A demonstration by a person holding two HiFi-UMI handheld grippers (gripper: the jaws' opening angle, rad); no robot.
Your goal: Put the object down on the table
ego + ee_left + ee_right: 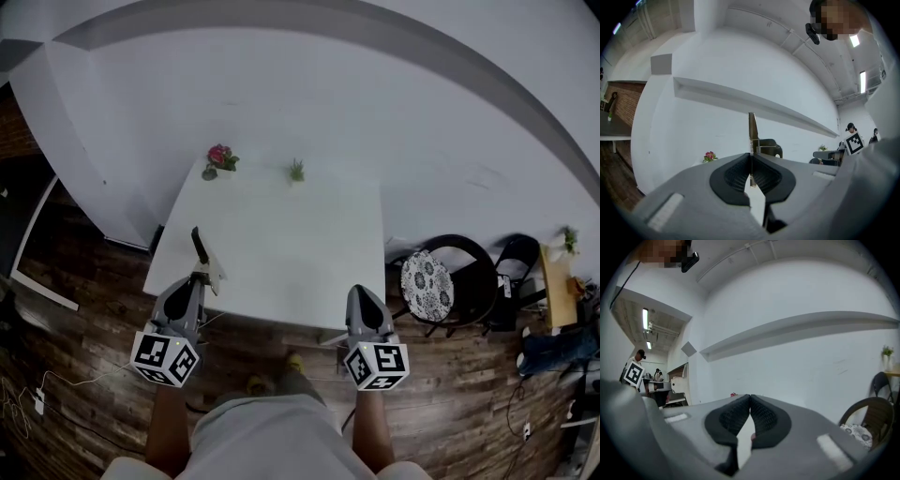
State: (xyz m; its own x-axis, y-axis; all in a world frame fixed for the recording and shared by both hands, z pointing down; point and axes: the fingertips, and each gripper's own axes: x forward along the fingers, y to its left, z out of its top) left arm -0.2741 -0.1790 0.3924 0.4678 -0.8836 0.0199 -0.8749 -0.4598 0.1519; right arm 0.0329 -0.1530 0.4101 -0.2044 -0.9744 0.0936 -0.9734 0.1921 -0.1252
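My left gripper (200,275) is shut on a thin flat tool (200,247) with a dark strip pointing away from me and a pale part near the jaws. It hangs over the front left corner of the white table (281,234). In the left gripper view the tool (752,131) stands edge-on, rising out of the closed left gripper (751,161), with a small spring and a dark piece beside it. My right gripper (365,293) sits at the table's front right edge, shut with nothing in it. The closed pads of the right gripper (750,398) touch each other.
A red flower pot (219,157) and a small green plant (297,171) stand at the table's far edge against the white wall. A chair with a patterned cushion (428,284) and a black chair (516,267) stand to the right on the wood floor.
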